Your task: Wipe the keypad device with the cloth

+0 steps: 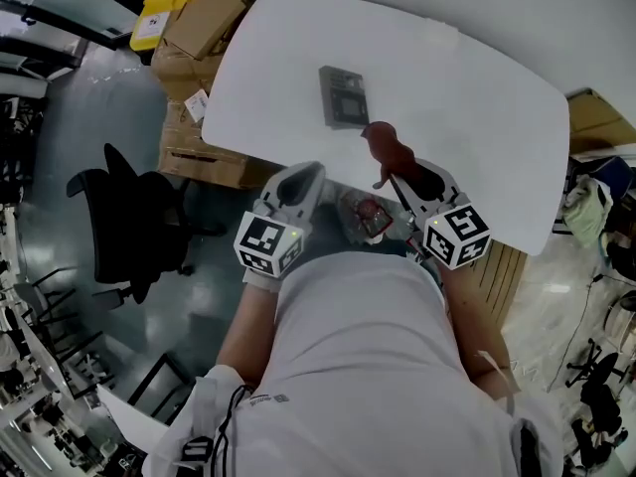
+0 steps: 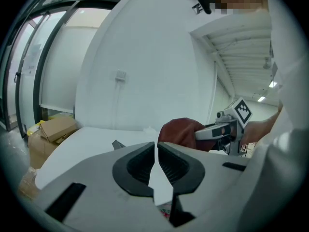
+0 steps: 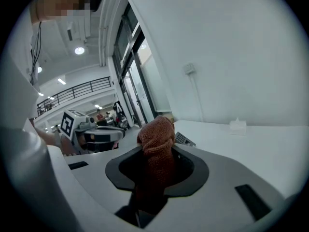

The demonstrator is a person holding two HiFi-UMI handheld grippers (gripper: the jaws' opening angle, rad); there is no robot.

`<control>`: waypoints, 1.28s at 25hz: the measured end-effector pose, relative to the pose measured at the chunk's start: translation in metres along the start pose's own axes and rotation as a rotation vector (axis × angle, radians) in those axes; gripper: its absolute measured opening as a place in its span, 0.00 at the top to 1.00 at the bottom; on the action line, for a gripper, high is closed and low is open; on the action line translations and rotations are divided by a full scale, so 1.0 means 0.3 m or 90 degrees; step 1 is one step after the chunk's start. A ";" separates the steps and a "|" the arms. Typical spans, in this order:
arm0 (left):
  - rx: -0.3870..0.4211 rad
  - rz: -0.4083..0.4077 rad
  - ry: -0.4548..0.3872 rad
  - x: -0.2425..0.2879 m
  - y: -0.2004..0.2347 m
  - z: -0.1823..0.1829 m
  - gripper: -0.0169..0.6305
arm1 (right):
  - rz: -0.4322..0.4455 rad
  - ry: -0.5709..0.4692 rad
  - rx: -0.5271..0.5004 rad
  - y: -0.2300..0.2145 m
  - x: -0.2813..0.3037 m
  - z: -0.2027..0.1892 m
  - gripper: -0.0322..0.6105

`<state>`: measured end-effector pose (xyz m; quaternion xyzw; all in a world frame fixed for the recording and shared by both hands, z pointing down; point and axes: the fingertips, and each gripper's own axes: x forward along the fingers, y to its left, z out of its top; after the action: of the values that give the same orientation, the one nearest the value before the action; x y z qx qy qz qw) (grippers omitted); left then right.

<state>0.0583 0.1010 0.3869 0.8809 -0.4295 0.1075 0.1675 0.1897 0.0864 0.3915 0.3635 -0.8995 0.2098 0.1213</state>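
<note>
The keypad device (image 1: 345, 97), a dark grey flat box, lies on the white table (image 1: 477, 97) toward its far side; a corner of it shows in the right gripper view (image 3: 184, 139). A rust-red cloth (image 1: 388, 150) (image 3: 157, 151) is bunched between the jaws of my right gripper (image 1: 393, 172) (image 3: 155, 144), which is shut on it near the table's front edge. In the left gripper view the cloth (image 2: 181, 133) shows beyond the jaws. My left gripper (image 1: 303, 180) (image 2: 157, 151) is shut and holds nothing, at the table's near edge, left of the right one.
Cardboard boxes (image 1: 199, 38) are stacked on the floor left of the table. A black office chair (image 1: 134, 227) stands further left. A small white tissue box (image 3: 237, 124) rests on the far part of the table.
</note>
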 end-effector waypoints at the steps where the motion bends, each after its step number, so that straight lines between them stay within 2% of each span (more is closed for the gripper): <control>1: 0.002 -0.009 0.008 0.014 0.019 -0.006 0.95 | -0.004 0.013 -0.010 -0.007 0.019 -0.003 0.78; 9: 0.021 -0.091 0.068 0.130 0.141 -0.064 0.95 | -0.050 0.133 -0.130 -0.067 0.169 -0.020 0.78; 13: 0.030 -0.130 0.096 0.183 0.184 -0.103 0.95 | -0.050 0.210 -0.265 -0.067 0.247 -0.041 0.78; 15: 0.051 -0.145 0.114 0.209 0.200 -0.130 0.95 | -0.063 0.258 -0.337 -0.081 0.276 -0.058 0.78; 17: 0.073 -0.161 0.126 0.234 0.210 -0.147 0.95 | -0.076 0.296 -0.383 -0.096 0.303 -0.071 0.78; 20: 0.078 -0.184 0.137 0.266 0.229 -0.164 0.94 | -0.080 0.325 -0.404 -0.106 0.350 -0.087 0.78; 22: 0.071 -0.198 0.144 0.289 0.248 -0.180 0.83 | -0.081 0.346 -0.425 -0.113 0.383 -0.098 0.78; 23: 0.070 -0.206 0.153 0.300 0.259 -0.200 0.80 | -0.082 0.360 -0.442 -0.118 0.398 -0.106 0.78; 28: 0.083 -0.254 0.193 0.351 0.293 -0.275 0.79 | -0.068 0.433 -0.531 -0.143 0.476 -0.148 0.78; 32: 0.092 -0.293 0.207 0.395 0.303 -0.291 0.79 | -0.032 0.472 -0.583 -0.143 0.544 -0.177 0.78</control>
<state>0.0543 -0.0030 0.5252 0.9361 -0.1771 0.2365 0.1909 0.1083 -0.0151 0.5114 0.1979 -0.7871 -0.0901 0.5773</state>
